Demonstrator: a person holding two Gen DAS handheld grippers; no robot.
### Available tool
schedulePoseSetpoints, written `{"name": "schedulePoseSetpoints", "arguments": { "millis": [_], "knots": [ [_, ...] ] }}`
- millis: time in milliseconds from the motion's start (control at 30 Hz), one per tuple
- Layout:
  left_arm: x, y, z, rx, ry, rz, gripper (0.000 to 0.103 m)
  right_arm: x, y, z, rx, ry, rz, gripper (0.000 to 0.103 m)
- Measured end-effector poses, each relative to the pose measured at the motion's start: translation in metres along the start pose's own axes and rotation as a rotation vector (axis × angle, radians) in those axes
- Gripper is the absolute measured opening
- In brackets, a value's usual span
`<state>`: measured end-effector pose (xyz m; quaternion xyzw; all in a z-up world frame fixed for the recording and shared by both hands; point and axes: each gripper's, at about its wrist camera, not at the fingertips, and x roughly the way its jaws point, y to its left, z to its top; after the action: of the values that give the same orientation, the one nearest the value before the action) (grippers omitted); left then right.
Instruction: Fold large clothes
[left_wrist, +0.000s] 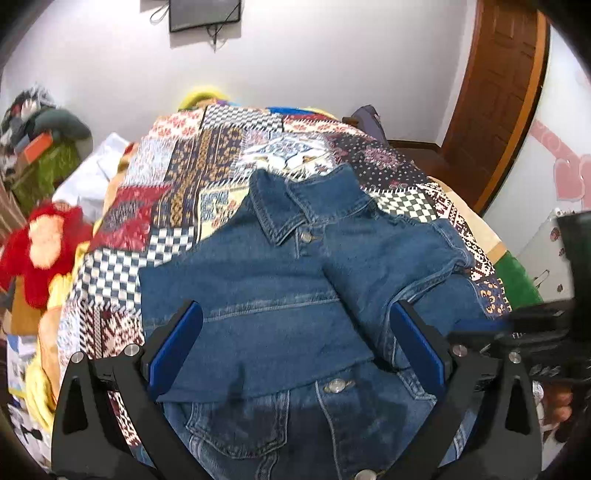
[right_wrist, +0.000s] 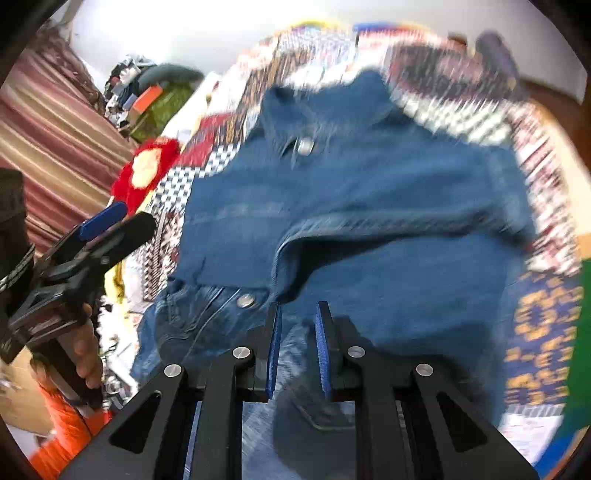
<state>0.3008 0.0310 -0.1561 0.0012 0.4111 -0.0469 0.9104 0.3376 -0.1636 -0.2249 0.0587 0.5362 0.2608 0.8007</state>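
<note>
Denim jacket (right_wrist: 369, 192) blurred; hem cut off.

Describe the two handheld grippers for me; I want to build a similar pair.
Both match. The left gripper and right gripper have black angular frames with triangular cutouts, round silver screws at the joints, and two flat black fingers lined with blue ribbed pads. Each has a black grip held in a bare hand; no cables or sleeves show.

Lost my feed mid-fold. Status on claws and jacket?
Left claw open above jacket, empty. Right claw shut, nothing visibly held. Denim jacket on patchwork quilt, sleeves folded across front. Nothing in the way.
</note>
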Motion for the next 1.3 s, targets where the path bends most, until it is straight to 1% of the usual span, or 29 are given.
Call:
{"name": "schedulePoseSetpoints", "arguments": {
  "millis": [67,167,267,333,433,500,600,633,700,733,767,833,900,933,1000,1033,1067,1100,1133,1200,1233,1300],
  "knots": [
    [0.000,-0.012,0.007,0.029,-0.021,0.002,0.102,-0.025,-0.006,0.002,-0.025,-0.073,-0.049,0.015],
    [0.005,-0.030,0.019,0.058,-0.036,-0.022,0.102,-0.057,-0.023,0.007,-0.023,-0.158,-0.099,0.015],
    [0.019,-0.052,0.029,0.093,-0.019,-0.067,0.102,-0.080,-0.046,0.008,-0.007,-0.222,-0.180,0.015],
    [0.033,-0.070,0.035,0.131,0.008,-0.095,0.102,-0.088,-0.062,0.008,0.005,-0.241,-0.225,0.015],
    [0.053,-0.097,0.039,0.193,0.044,-0.122,0.102,-0.090,-0.084,0.004,0.033,-0.238,-0.261,0.015],
    [0.073,-0.118,0.039,0.233,0.087,-0.130,0.102,-0.088,-0.099,0.001,0.062,-0.227,-0.252,0.015],
    [0.098,-0.140,0.033,0.289,0.147,-0.136,0.102,-0.074,-0.121,-0.006,0.109,-0.178,-0.228,0.015],
    [0.109,-0.148,0.029,0.315,0.176,-0.140,0.102,-0.070,-0.124,-0.008,0.113,-0.170,-0.228,0.015],
    [0.123,-0.159,0.024,0.349,0.208,-0.152,0.102,-0.059,-0.130,-0.013,0.120,-0.148,-0.226,0.015],
    [0.132,-0.164,0.021,0.370,0.228,-0.155,0.098,-0.054,-0.133,-0.015,0.125,-0.137,-0.220,0.015],
    [0.138,-0.167,0.018,0.381,0.241,-0.153,0.091,-0.049,-0.135,-0.017,0.129,-0.128,-0.213,0.015],
    [0.149,-0.170,0.016,0.386,0.266,-0.149,0.085,-0.041,-0.139,-0.019,0.137,-0.109,-0.200,0.015],
    [0.159,-0.168,0.017,0.357,0.257,-0.140,0.080,-0.033,-0.140,-0.020,0.143,-0.102,-0.195,0.015],
    [0.162,-0.166,0.018,0.342,0.252,-0.133,0.072,-0.030,-0.141,-0.020,0.144,-0.099,-0.197,0.015],
    [0.166,-0.162,0.021,0.311,0.254,-0.158,0.067,-0.024,-0.141,-0.019,0.145,-0.086,-0.194,0.015],
    [0.166,-0.160,0.023,0.295,0.242,-0.162,0.053,-0.022,-0.141,-0.019,0.147,-0.078,-0.187,0.015],
    [0.164,-0.158,0.025,0.291,0.233,-0.148,0.041,-0.021,-0.141,-0.019,0.149,-0.074,-0.179,0.015],
    [0.163,-0.156,0.027,0.291,0.230,-0.143,0.035,-0.020,-0.140,-0.018,0.150,-0.073,-0.176,0.015],
    [0.161,-0.151,0.031,0.280,0.224,-0.136,0.025,-0.020,-0.140,-0.017,0.149,-0.072,-0.176,0.015],
    [0.148,-0.136,0.040,0.227,0.180,-0.144,0.021,-0.020,-0.140,-0.015,0.148,-0.072,-0.184,0.015],
    [0.142,-0.132,0.042,0.217,0.161,-0.143,0.019,-0.021,-0.139,-0.013,0.149,-0.074,-0.188,0.015],
    [0.125,-0.117,0.051,0.191,0.100,-0.117,0.017,-0.023,-0.137,-0.011,0.148,-0.084,-0.191,0.015]
  ]
}}
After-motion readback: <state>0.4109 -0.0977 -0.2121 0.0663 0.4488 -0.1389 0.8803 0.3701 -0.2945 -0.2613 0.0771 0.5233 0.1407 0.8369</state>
